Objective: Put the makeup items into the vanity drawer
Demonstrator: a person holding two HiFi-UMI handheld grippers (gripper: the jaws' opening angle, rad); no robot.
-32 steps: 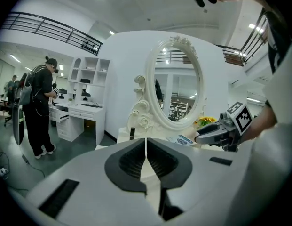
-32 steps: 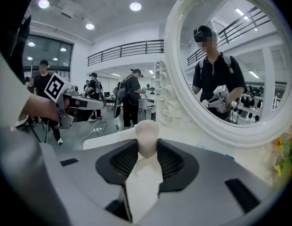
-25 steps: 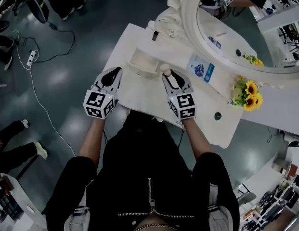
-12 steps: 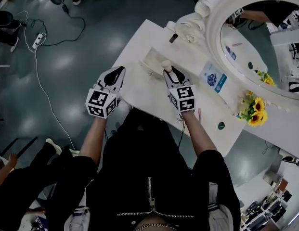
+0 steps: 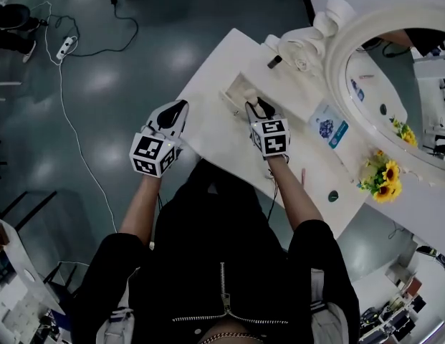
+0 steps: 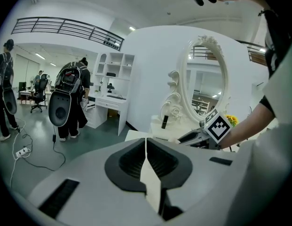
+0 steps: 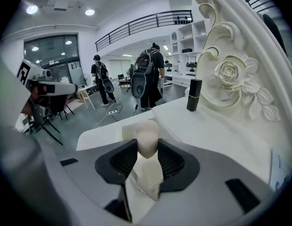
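Two grippers are mine. My right gripper (image 5: pixel 256 105) pinches a pale makeup sponge (image 7: pixel 147 135) at the edge of the open vanity drawer (image 5: pixel 235 89). My left gripper (image 5: pixel 179 107) is closed with nothing inside (it hovers beside the tabletop (image 5: pixel 208 124)).

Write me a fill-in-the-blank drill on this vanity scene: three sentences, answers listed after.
1. The beige makeup sponge is pinched in the ____ tool.
2. The left tool has its jaws ____, with nothing between them.
3. The black tube stands ____ beside the mirror's carved frame.
Missing words: right; shut; upright.
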